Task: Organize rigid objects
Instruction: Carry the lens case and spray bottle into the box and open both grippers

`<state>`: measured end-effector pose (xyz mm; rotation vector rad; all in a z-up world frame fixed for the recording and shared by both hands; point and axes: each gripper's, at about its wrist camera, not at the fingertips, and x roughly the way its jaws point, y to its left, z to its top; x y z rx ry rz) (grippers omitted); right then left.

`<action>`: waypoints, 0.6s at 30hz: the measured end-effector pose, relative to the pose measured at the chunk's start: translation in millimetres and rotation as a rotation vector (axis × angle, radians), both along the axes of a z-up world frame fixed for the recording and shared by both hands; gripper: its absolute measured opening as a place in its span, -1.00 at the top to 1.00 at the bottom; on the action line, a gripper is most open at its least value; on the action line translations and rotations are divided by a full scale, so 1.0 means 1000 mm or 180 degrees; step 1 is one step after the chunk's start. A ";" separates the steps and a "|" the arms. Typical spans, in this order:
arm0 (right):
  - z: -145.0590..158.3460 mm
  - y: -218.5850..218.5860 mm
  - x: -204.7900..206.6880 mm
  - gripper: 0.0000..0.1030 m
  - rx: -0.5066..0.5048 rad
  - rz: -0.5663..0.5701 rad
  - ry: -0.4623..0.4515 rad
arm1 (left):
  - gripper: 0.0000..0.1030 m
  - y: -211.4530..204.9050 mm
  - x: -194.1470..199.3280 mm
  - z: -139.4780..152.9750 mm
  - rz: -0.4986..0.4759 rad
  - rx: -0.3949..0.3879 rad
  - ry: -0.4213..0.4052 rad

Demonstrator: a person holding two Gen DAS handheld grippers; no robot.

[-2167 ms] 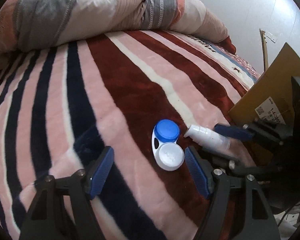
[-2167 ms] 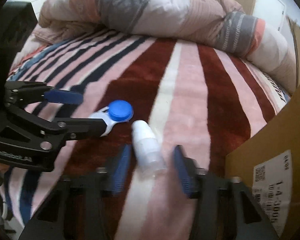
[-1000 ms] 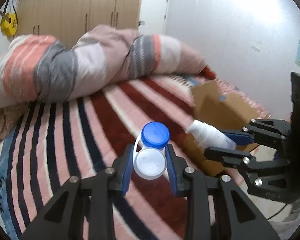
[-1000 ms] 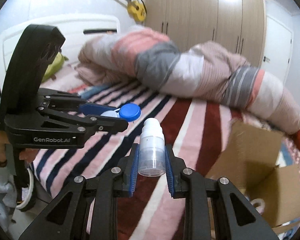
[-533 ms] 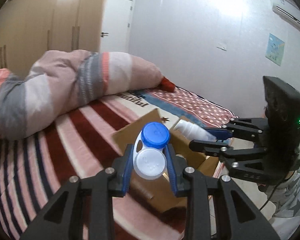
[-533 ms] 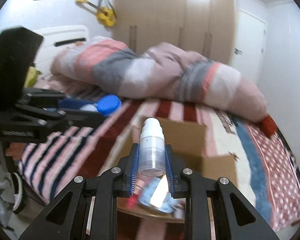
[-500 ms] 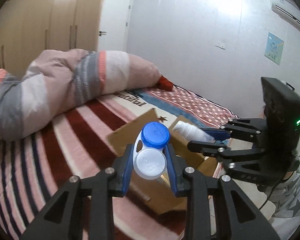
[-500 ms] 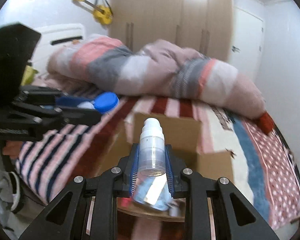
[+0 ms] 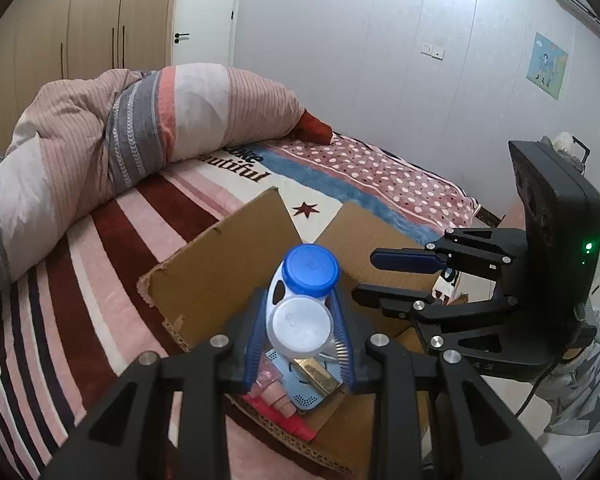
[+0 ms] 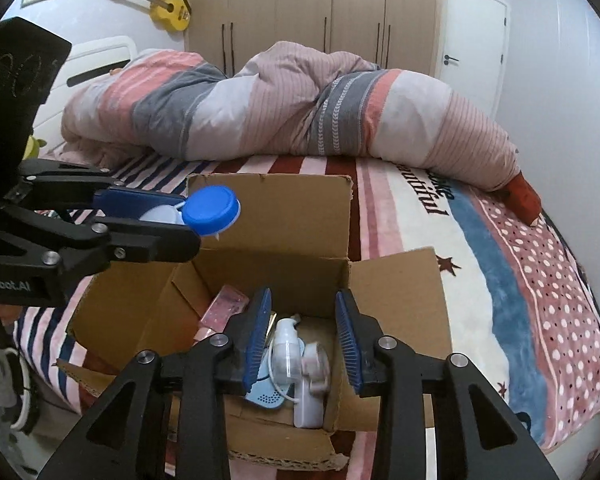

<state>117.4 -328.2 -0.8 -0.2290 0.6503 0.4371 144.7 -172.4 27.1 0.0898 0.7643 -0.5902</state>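
My left gripper [image 9: 298, 340] is shut on a white contact lens case [image 9: 296, 320] with one blue cap [image 9: 311, 267] and one white cap, held above the open cardboard box [image 9: 220, 264]. In the right wrist view the same case [image 10: 210, 210] shows at the left, over the box's left side. My right gripper [image 10: 303, 336] hangs over the box [image 10: 396, 284], its jaws opening with nothing between the pads. The small white pump bottle [image 10: 286, 350] lies down inside the box below them. In the left wrist view the right gripper [image 9: 384, 278] stands empty at the right.
The box holds a pink packet [image 10: 224, 308], a light blue item [image 10: 266, 398], a white device [image 10: 310, 388] and a gold bar [image 9: 316, 372]. It sits at the edge of a striped bed [image 9: 100, 280] with a rolled duvet [image 10: 280, 108] behind. A person's patterned clothing [image 9: 580, 392] is at right.
Both grippers swung from the bed to above the box. The right gripper's jaws parted and the pump bottle dropped out of them into the box. The left keeps its hold on the case.
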 end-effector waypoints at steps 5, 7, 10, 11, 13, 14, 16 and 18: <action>-0.001 0.000 0.002 0.43 0.0026 0.0031 0.0010 | 0.45 -0.002 0.007 -0.007 0.0018 0.0084 0.0044; -0.001 0.000 0.003 0.42 0.0037 0.0035 0.0016 | 0.45 -0.001 0.008 -0.009 0.0032 0.0098 0.0063; -0.002 0.001 0.002 0.42 0.0055 0.0045 0.0031 | 0.37 0.003 0.008 -0.013 0.0067 0.0096 0.0092; -0.002 0.002 0.002 0.42 0.0059 0.0049 0.0035 | 0.30 0.004 0.008 -0.013 0.0081 0.0102 0.0088; -0.001 0.003 0.001 0.41 0.0050 0.0066 0.0034 | 0.20 0.009 0.006 -0.013 0.0124 0.0093 0.0066; -0.001 0.004 0.000 0.41 0.0044 0.0072 0.0027 | 0.15 0.011 0.005 -0.012 0.0133 0.0071 0.0057; 0.001 0.007 -0.001 0.41 0.0047 0.0101 0.0013 | -0.07 0.017 0.000 -0.008 0.0170 -0.0002 0.0012; 0.004 0.007 -0.002 0.37 0.0110 0.0180 -0.0005 | -0.45 0.024 -0.008 0.001 0.0268 -0.0042 -0.0102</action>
